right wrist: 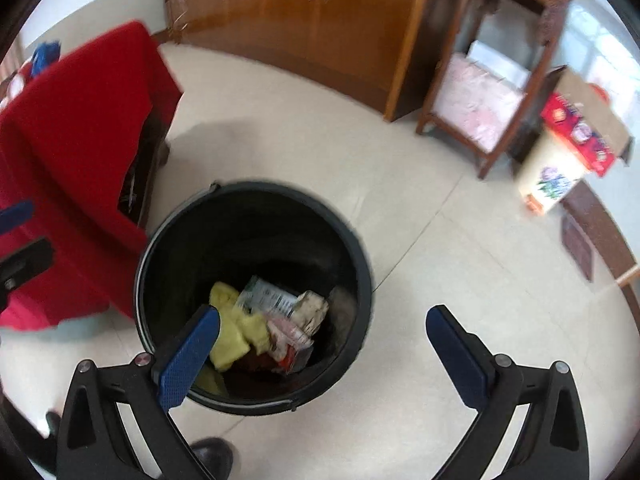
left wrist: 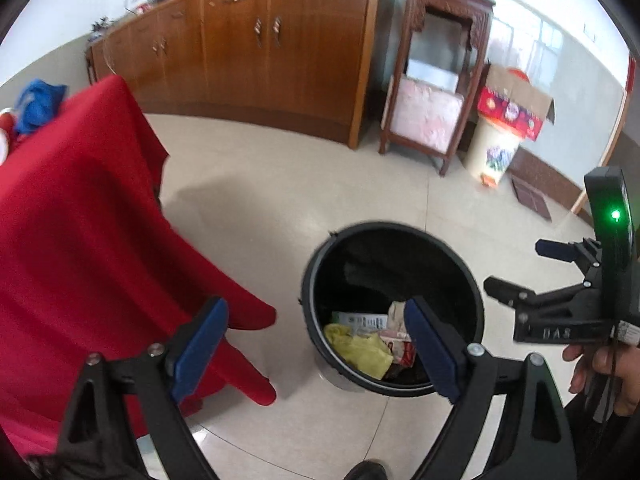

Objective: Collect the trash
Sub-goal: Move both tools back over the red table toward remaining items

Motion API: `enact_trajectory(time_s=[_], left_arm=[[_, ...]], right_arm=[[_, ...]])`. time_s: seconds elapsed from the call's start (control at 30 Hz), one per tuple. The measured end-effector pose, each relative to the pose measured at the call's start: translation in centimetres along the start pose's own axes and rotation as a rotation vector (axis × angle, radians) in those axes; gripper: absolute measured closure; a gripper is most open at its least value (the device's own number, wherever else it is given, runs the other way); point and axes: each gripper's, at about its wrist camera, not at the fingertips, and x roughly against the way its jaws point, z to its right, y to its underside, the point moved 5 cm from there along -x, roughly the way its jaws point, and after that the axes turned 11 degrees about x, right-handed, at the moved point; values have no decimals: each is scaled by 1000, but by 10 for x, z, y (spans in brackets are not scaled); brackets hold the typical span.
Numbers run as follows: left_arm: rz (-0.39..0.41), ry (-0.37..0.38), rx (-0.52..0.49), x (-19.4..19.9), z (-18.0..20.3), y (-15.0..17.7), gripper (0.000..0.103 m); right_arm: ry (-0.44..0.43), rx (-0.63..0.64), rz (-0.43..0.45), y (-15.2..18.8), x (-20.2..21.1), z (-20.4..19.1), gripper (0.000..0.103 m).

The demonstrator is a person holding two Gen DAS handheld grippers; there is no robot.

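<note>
Two grippers, both with jaws spread wide and nothing between the blue textured pads. Left gripper hung over the floor at the near-left rim of the round black plastic bin; its right pad overlapped the bin mouth in view, its left pad sat in front of the red draped cloth. Right gripper was poised at the bin's near rim, left pad over the opening, right pad out over bare tile.

Trash lay directly ahead of and below both grippers, at the bottom of the bin: a crumpled yellow soft wrapper, a flattened white-and-green printed carton, a wadded pale paper scrap, and red-and-white packaging. All jumbled and touching; no clear long axis. Judged: the drop looked done, hands free for the next piece. Neither gripper clearly nearer to the bin.

Bin stood on glossy cream floor tiles, just beside the cloth-covered desk. A blue bundle on that desk, far corner; contents otherwise unclear. Beyond: a long brown wooden cabinet and a dark carved wooden stand. A hand held the right gripper's handle.
</note>
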Motion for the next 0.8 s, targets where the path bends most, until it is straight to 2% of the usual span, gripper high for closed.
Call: enact_trajectory(time_s=[0.07,0.23,0.43,0.8], left_arm=[[28,-12,21,15,-10,-3,10],[91,-39,97,42,-37,-10,10],[178,-75,150,69,-59,-23,10],[334,-234,228,124,-130,-36,10]], right_arm=[[30,-34,42,-4,16,3,0],[38,-87,105,-14,43,-2,0],[-13,-87,169,-35,68,-30,0],[-126,16,297,-100,110,-114,0]])
